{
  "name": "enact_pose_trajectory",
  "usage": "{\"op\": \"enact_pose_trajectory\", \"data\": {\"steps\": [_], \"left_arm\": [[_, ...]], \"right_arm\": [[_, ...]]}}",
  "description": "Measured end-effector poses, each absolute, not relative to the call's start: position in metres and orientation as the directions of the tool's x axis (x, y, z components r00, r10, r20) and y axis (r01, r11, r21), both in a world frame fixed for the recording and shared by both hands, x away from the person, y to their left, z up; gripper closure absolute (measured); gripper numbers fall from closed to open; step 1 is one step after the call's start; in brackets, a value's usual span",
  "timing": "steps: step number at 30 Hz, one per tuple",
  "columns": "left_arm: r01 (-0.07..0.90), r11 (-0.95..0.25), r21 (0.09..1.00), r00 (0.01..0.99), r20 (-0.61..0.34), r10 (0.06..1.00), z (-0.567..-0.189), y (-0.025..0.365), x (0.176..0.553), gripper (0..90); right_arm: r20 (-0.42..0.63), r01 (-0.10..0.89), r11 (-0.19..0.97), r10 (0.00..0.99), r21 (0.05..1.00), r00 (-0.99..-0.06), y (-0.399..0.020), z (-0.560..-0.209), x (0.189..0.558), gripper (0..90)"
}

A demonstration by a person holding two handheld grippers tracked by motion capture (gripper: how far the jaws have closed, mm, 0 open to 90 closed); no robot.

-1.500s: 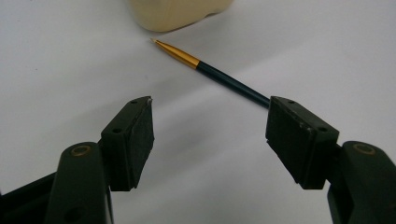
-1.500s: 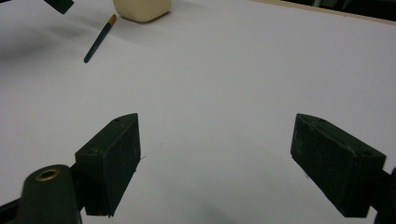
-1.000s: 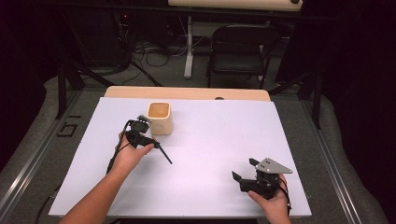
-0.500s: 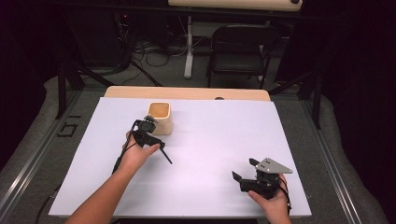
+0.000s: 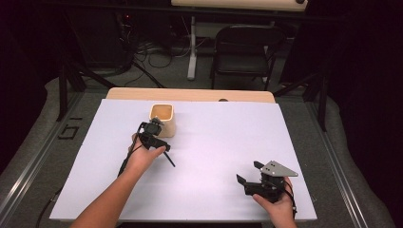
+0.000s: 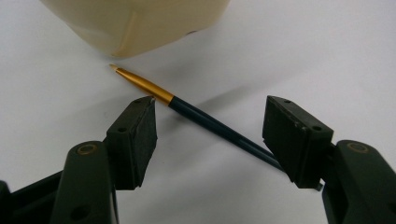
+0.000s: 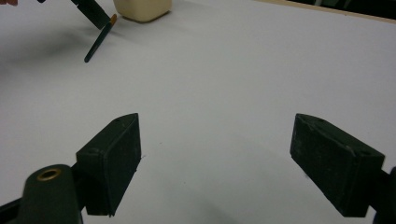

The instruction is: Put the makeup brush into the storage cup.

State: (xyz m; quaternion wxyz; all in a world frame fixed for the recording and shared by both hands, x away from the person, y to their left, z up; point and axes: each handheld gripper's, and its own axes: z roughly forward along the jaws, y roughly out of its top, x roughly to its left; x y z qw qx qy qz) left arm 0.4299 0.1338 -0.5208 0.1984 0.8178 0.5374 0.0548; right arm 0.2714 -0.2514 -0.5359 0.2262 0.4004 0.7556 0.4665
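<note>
Straddling pen (image 6: 219,128) beside cup (image 6: 140,21) | left tool (image 6: 210,135) closing, not gripping | right tool (image 7: 215,158) open

The cream square cup (image 5: 162,118) stands toward the far left of the desk (image 5: 223,142), and the dark pen (image 6: 219,128) lies on the sheet just before it (gold tip nearly at the cup's base). From there across to the right edge, the white sheet lies bare.
</note>
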Motion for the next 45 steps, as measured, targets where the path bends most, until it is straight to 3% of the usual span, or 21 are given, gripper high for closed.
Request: {"op": "enact_pose_trajectory", "data": {"steps": [20,45], "left_arm": [[0.872,-0.339,0.353,0.404,-0.131,0.905,-0.5237,0.1328,0.4335,44.1],[0.878,-0.345,0.331,0.402,-0.123,0.907,-0.5284,0.1305,0.4346,46.5]], "right_arm": [[0.037,0.398,0.241,0.816,0.885,-0.577,-0.2518,-0.5357,0.2713,16.7],[0.038,0.399,0.243,0.814,0.884,-0.58,-0.252,-0.5355,0.2712,17.1]]}}
